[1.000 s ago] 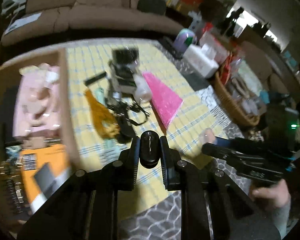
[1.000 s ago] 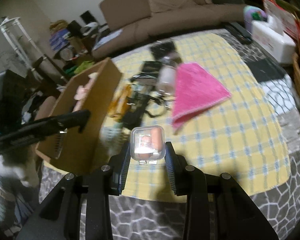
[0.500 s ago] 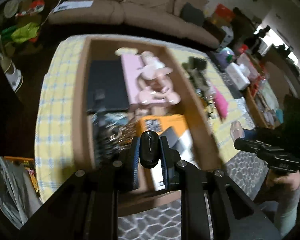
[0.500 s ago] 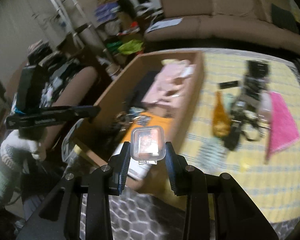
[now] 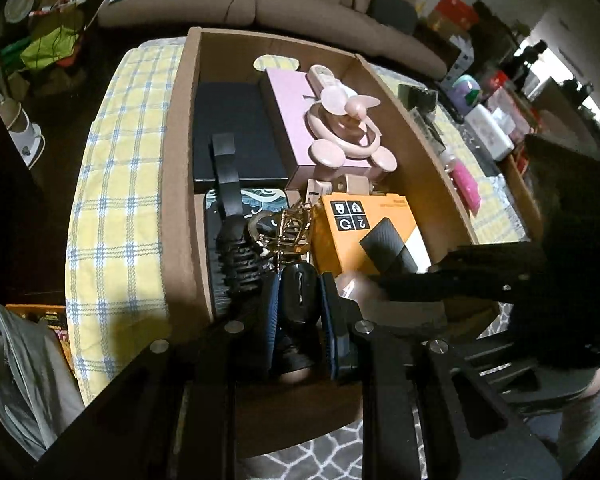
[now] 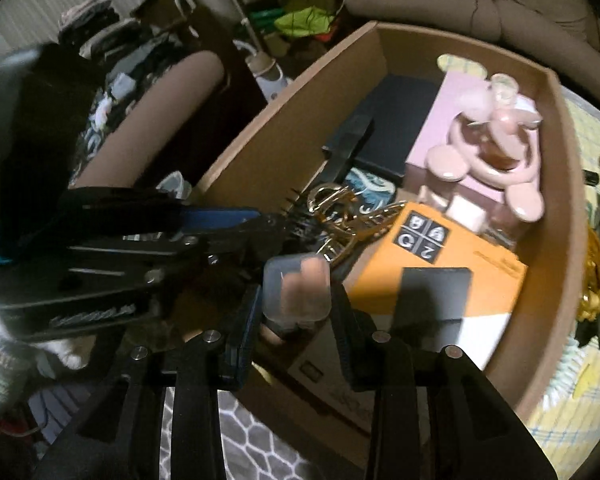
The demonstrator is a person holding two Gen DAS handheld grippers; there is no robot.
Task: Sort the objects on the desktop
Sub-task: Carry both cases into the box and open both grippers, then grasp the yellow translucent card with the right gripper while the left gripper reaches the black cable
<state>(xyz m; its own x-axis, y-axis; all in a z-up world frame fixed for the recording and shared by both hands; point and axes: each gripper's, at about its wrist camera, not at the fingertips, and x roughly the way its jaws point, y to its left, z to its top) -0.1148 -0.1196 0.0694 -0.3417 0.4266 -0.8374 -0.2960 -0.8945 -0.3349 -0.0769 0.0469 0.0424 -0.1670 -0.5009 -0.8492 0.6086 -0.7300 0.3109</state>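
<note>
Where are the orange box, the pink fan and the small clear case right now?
orange box (image 5: 342,236): left wrist view, its orange top face.
pink fan (image 5: 350,120): left wrist view, its round middle.
small clear case (image 6: 296,290): right wrist view, its front face, between the right gripper's fingers.

Small black oval object (image 5: 299,295): upright between the pads of the left claw (image 5: 299,300), clamped on both sides, above the near end of the cardboard box (image 5: 180,184). Clear plastic case (image 6: 296,290), rounded corners, orange-pink contents: between the pads of the right claw (image 6: 296,312), over the same box; whether both pads press it cannot be told.
</note>
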